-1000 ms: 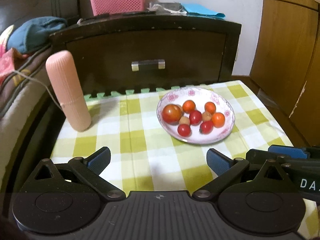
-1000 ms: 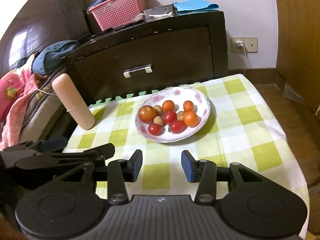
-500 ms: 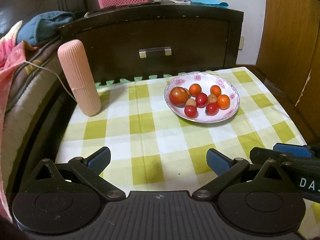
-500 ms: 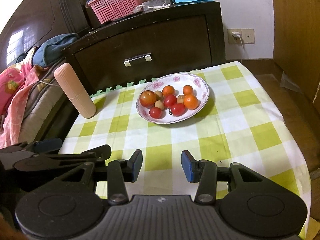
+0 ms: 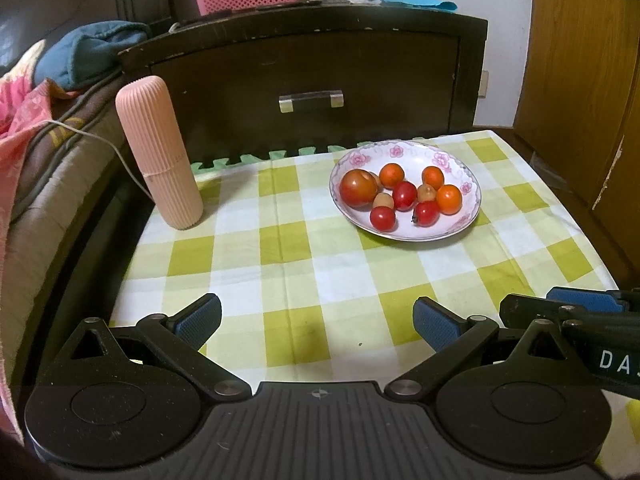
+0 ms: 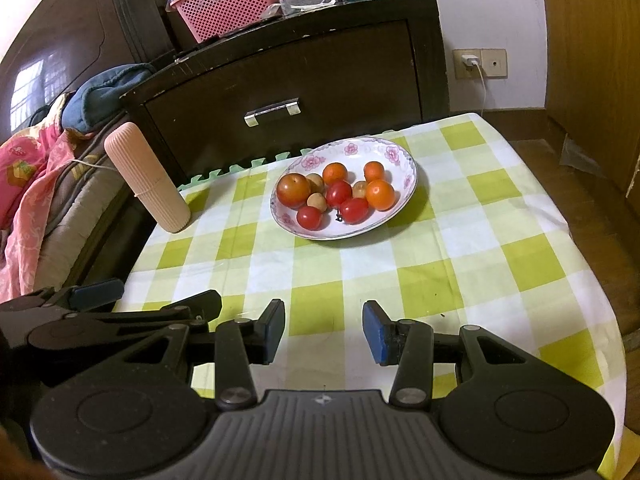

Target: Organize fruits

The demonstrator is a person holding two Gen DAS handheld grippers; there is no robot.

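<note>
Two fisheye views look forward and down across a checked tablecloth (image 5: 304, 264) from its near edge. The left wrist view sits left, the right wrist view right. Both show the fruit plate (image 5: 460, 226) mid-frame, dark drawer cabinet (image 6: 320, 76) behind, each gripper's fingers at bottom.

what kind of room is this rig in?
Most likely a home bedroom. A dark nightstand stands against a bed headboard, with bedding piled at the side. The fruit plate sits on a low checked-cloth table beside the bed.

Dark wood nightstand (image 6: 288, 80) w/ white wall (image 6: 480, 8) behind.
</note>
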